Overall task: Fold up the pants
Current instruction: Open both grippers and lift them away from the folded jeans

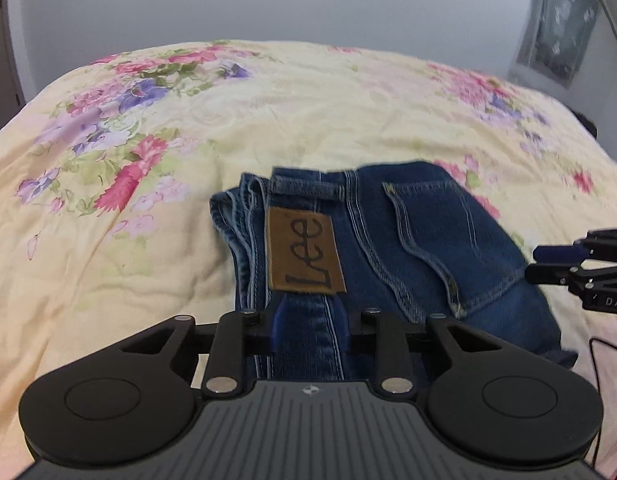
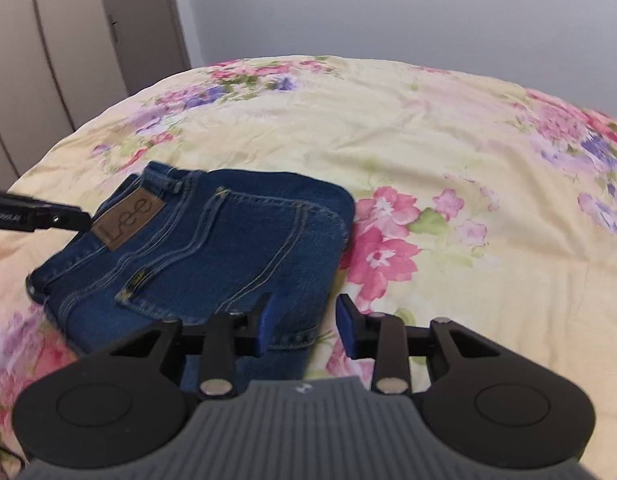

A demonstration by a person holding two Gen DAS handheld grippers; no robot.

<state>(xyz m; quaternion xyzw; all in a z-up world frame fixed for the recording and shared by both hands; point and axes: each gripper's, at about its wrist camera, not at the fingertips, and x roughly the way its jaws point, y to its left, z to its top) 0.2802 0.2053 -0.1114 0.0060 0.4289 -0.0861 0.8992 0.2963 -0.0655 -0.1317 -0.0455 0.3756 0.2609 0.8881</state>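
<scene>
- The jeans (image 2: 212, 248) lie folded into a compact dark-blue bundle on the bed (image 2: 428, 152), on its pale yellow floral cover.
- The brown leather patch (image 1: 304, 254) on the waistband serves as the landmark; it faces up, and the back pocket (image 1: 424, 248) lies beside it, also face up.
- In the left wrist view the waistband runs away from the camera, with the patch lettering reading along it; the bundle's long axis seems to lie along the waistband, though the near end is hidden.
- Beyond the patch, at the far end of the waistband, several folded denim edges stack together with a belt loop across them.
- In the right wrist view the bundle lies slantwise, the patch at its upper left and the folded, rounded edge on the far side of the pocket from the patch.
- The left tool (image 1: 308, 326) sits just on the near side of the patch, over the waistband; its blue pads stand partly apart with denim showing between them, and I cannot tell whether they pinch the cloth.
- The right tool (image 2: 306, 330) is at the bundle's near corner, well away from the patch past the pocket; its jaws are partly open, the left pad over denim, the right pad over the cover, gripping nothing.
- Each tool shows at the edge of the other's view.
- A grey wall stands beyond the bed.
</scene>
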